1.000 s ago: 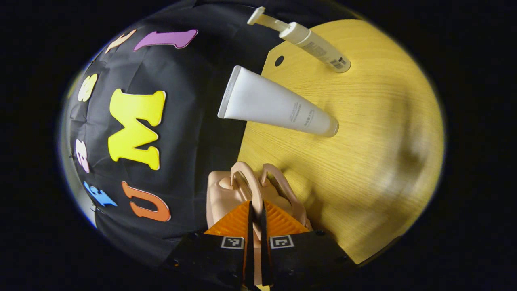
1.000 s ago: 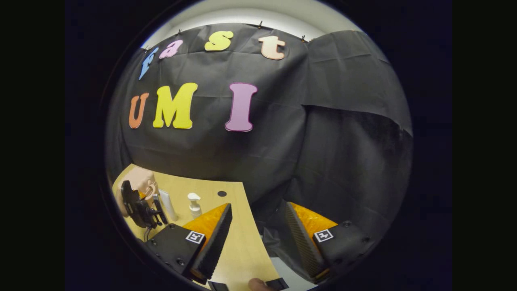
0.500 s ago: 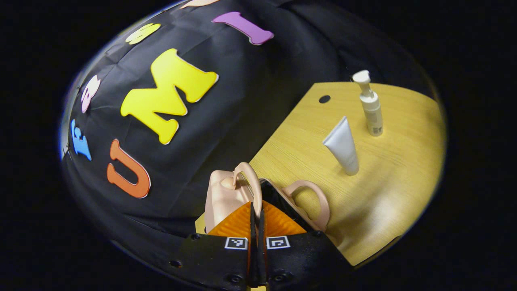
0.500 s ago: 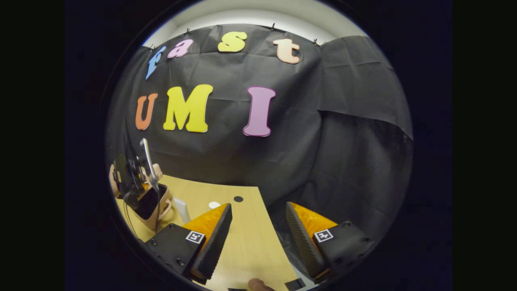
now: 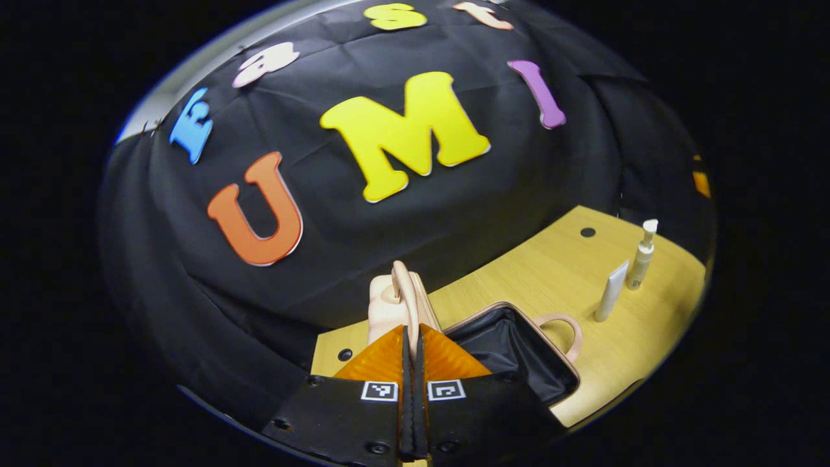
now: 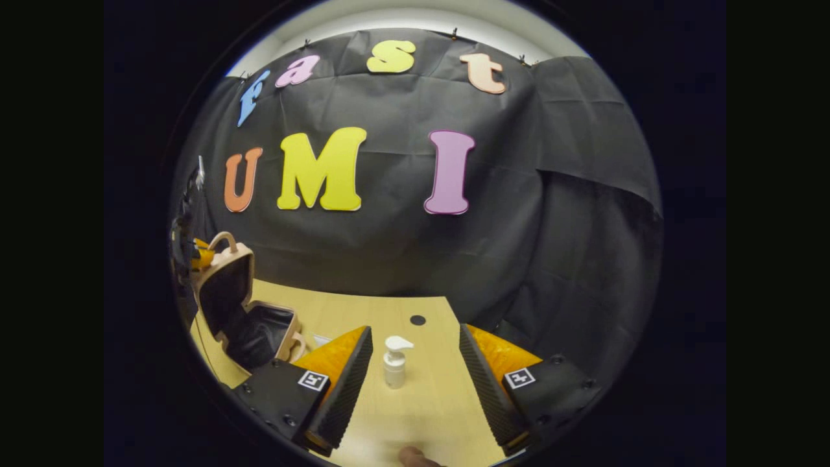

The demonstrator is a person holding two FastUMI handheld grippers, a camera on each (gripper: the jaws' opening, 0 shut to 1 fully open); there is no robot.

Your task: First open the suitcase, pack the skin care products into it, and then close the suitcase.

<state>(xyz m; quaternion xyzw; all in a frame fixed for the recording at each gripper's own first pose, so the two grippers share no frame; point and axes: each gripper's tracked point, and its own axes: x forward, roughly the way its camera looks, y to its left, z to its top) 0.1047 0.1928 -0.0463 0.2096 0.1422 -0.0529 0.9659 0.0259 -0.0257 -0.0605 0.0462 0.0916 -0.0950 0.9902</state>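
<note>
While the left gripper [image 5: 411,347] pinches the lid handle [image 5: 406,295], we have the suitcase [image 6: 249,318] open at the table's [image 6: 415,389] left edge | right gripper [image 6: 415,370] gapes empty before the pump bottle [image 6: 393,362] | 2 products unpacked: bottle, tube [image 5: 612,292] | closing remains.

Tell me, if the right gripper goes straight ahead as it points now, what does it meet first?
Probably the pump bottle: it stands upright on the table between the fingers of the open right gripper, ahead of them. How far ahead is unclear.
</note>
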